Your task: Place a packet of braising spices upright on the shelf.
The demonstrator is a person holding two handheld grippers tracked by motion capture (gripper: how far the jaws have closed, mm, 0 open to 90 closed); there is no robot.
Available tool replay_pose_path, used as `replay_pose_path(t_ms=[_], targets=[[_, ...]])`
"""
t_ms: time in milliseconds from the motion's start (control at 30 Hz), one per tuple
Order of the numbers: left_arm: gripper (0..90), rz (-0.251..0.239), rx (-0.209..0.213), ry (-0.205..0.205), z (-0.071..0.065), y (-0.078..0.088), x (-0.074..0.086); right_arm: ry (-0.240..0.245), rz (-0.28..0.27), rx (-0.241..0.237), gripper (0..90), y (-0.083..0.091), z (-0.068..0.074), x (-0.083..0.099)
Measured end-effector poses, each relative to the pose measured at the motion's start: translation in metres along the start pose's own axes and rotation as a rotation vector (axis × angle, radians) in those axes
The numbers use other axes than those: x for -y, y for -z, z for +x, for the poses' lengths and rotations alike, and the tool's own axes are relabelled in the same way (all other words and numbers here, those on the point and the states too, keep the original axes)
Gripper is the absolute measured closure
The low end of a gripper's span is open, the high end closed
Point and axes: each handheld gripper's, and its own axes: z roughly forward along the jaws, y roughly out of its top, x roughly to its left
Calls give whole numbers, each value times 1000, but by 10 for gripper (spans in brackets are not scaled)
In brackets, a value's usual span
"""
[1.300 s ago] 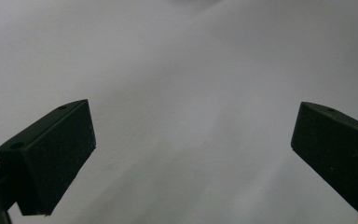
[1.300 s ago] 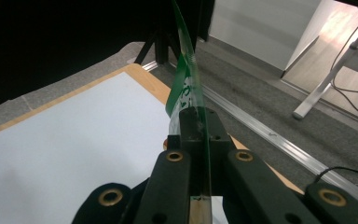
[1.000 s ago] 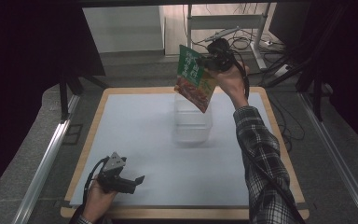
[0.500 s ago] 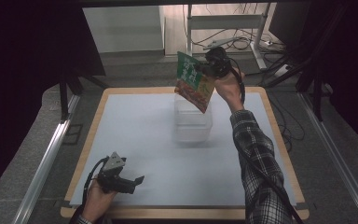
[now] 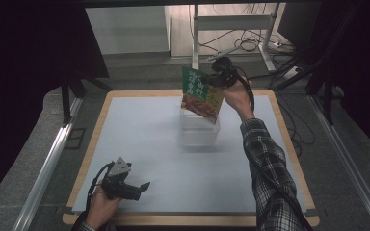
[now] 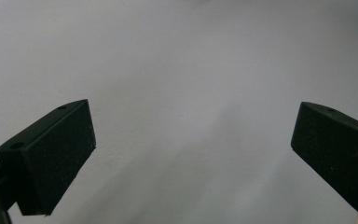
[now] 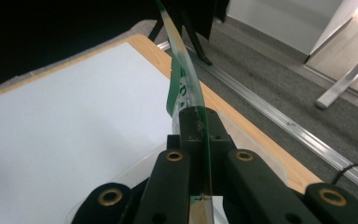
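Note:
My right gripper (image 5: 216, 80) is shut on the top edge of a flat green packet (image 5: 201, 93) with a food picture, which hangs tilted just above a clear plastic box (image 5: 198, 130) on the white tabletop. In the right gripper view the packet (image 7: 182, 84) runs edge-on between the closed jaws, with the box rim (image 7: 135, 169) below. My left gripper (image 5: 136, 188) rests low near the table's front left corner; in its own view the left gripper (image 6: 191, 154) stands open over bare white surface with nothing between the jaws.
The white tabletop (image 5: 139, 144) has a wooden border (image 5: 188, 219). Metal rails (image 5: 43, 168) run along both sides. Desk legs and cables (image 5: 250, 45) lie on the floor beyond the far edge.
The right hand has sunk with the packet, bringing its lower edge nearer to the clear box. The left hand has kept still.

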Motion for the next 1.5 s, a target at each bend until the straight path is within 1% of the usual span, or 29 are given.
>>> replay_pose_path(t_ms=[133,267,300,333,367,400,467,500,533,633,700,767,800,867,933,1000,1033,1067,1100,1133,1167,1200,1333,1400,1467,1500], targets=[[0,0,-1,0,0,0,0,-12,-11,-2,889,-7,0,0],[0,4,3,-2,-1,-1,0,-29,3,5,889,-13,-1,1],[0,6,3,-3,-1,-1,0,-26,14,9,889,-16,0,1],[0,7,3,-5,-1,-1,0,-26,14,9,889,-16,0,1],[0,7,3,-6,-1,-1,0,-16,28,16,890,-19,3,1],[0,8,2,-7,-1,-1,0,7,44,31,889,-25,8,0],[0,9,2,-6,-1,-1,0,4,43,21,884,-26,9,0],[0,8,0,-5,-1,-1,0,5,39,16,872,-28,10,-1],[0,9,1,-4,-1,-1,0,9,37,12,832,-28,11,-3],[0,9,2,-4,-1,-1,0,26,51,29,794,-31,14,-4],[0,10,-2,-5,-1,-1,0,21,45,26,759,-30,14,-3],[0,15,-2,-9,-2,-2,0,21,45,31,732,-29,13,-3],[0,15,-2,-10,-2,-2,0,21,50,32,705,-28,14,-2],[0,14,-3,-9,-2,-2,0,28,49,32,691,-27,14,-2],[0,10,-7,-9,-2,-1,0,36,52,29,625,-25,16,-2],[0,6,-8,-6,-1,-1,-1,36,50,31,610,-24,17,-2],[0,5,-9,-6,-2,0,-1,31,47,33,583,-23,19,-3],[0,3,-9,-6,-2,0,-1,41,40,34,541,-20,19,-4],[0,3,-9,-6,-2,0,-1,41,40,34,541,-20,19,-4],[0,4,-10,-6,-2,-1,-1,43,40,38,521,-19,20,-4],[0,5,-9,-7,-2,-1,-1,40,38,40,500,-18,20,-4],[0,5,-9,-7,-2,-1,-1,25,38,40,468,-16,21,-3],[0,6,-11,-7,-2,-1,-1,23,44,37,453,-14,21,-2],[0,6,-10,-7,-2,-1,-1,35,46,42,436,-13,21,0],[0,7,-10,-7,-2,-1,-1,33,50,43,413,-11,21,1],[0,8,-10,-7,-2,-1,-1,28,42,41,399,-11,21,1]])
